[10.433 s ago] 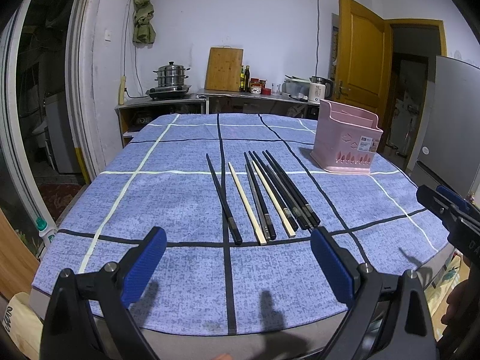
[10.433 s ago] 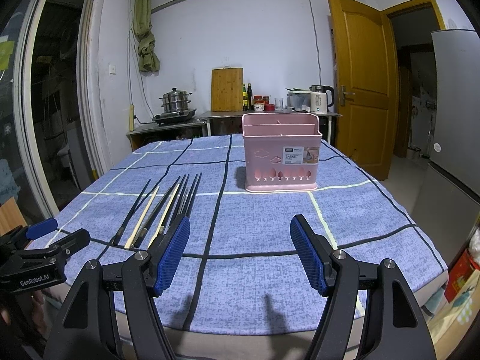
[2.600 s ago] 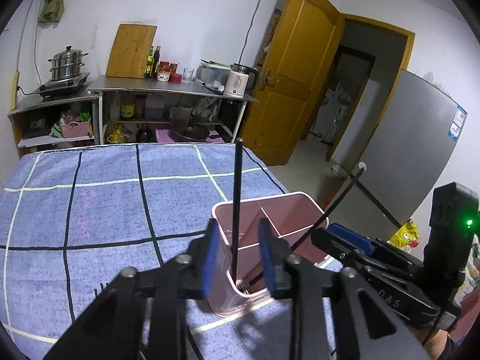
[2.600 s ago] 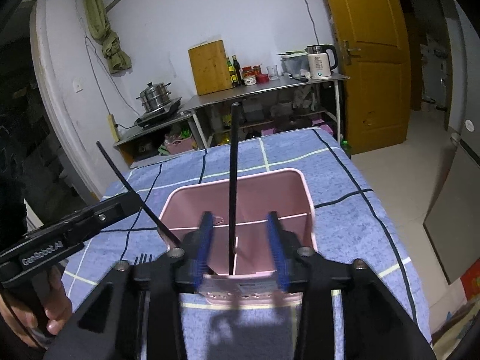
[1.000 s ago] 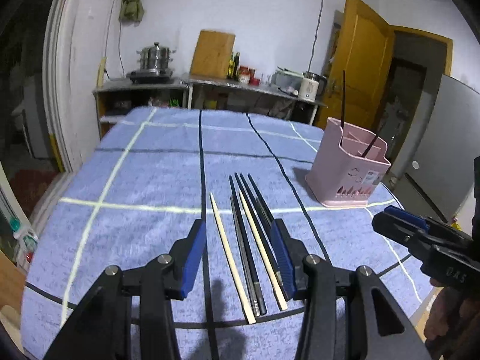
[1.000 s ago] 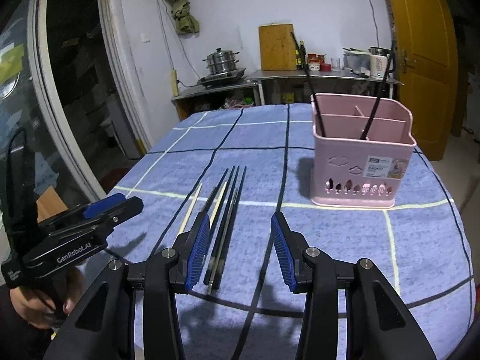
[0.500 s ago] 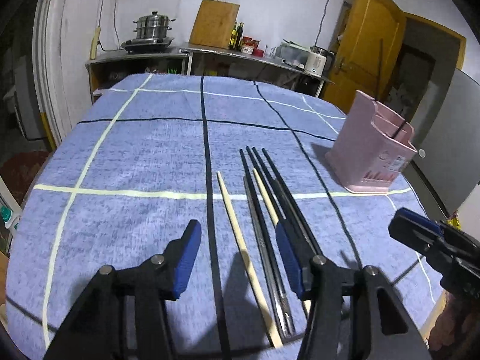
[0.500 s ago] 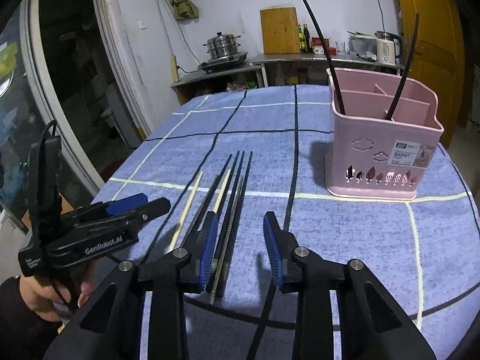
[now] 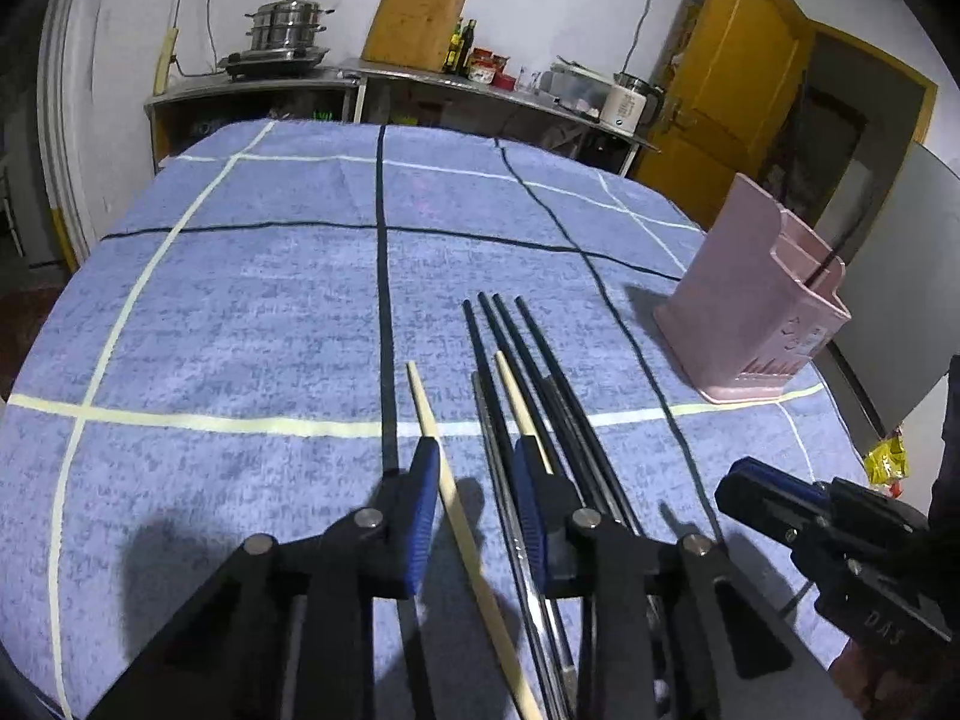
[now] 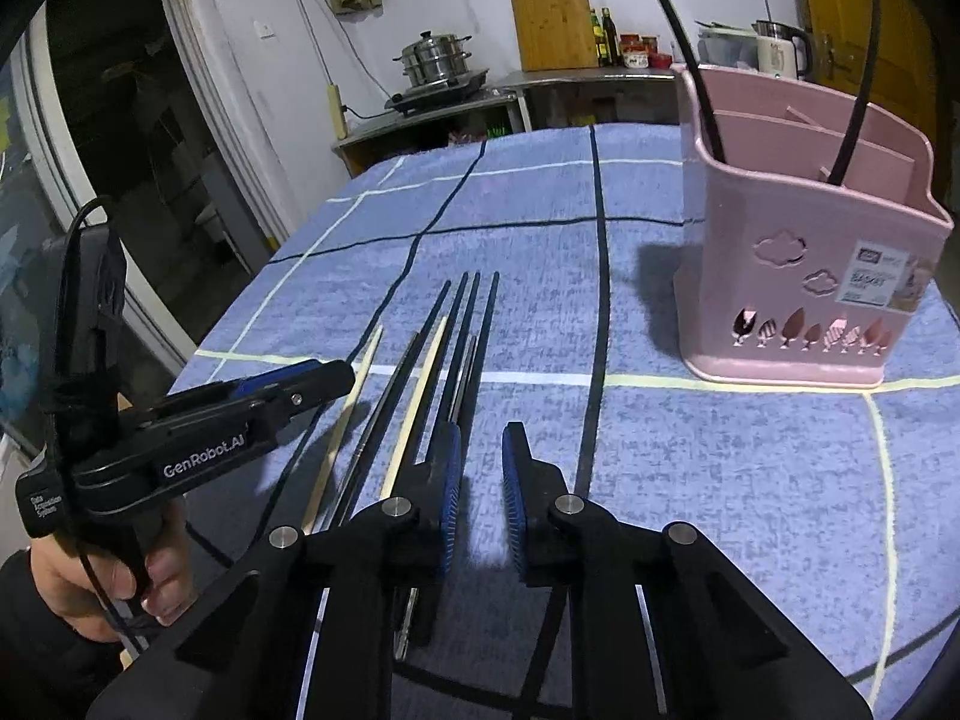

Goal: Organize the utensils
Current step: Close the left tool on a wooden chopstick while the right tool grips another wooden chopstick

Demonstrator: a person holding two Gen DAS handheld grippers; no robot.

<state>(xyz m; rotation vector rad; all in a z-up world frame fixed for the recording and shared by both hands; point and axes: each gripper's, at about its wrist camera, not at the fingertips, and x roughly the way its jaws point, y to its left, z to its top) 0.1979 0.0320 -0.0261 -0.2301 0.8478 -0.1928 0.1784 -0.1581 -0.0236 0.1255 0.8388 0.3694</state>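
Several chopsticks lie side by side on the blue checked tablecloth [image 9: 240, 312]: black ones [image 9: 528, 354] and two pale wooden ones [image 9: 456, 510]. My left gripper [image 9: 474, 468] hangs low over them, open, its jaws on either side of the left wooden chopstick and a black one. My right gripper [image 10: 480, 450] is open with a narrow gap, empty, just right of the black chopsticks [image 10: 474, 324]. The pink utensil basket [image 10: 810, 276] stands at the right with two black chopsticks [image 10: 696, 60] leaning in it; it also shows in the left wrist view [image 9: 756, 294].
A counter [image 9: 420, 78] with a steamer pot, a cutting board, bottles and a kettle stands behind the table. A yellow door [image 9: 720, 102] is at the back right. The table's near edge lies just below both grippers.
Both grippers have dropped lower and moved in over the near ends of the chopsticks. The jaws of each have narrowed. The chopsticks and the basket have not moved.
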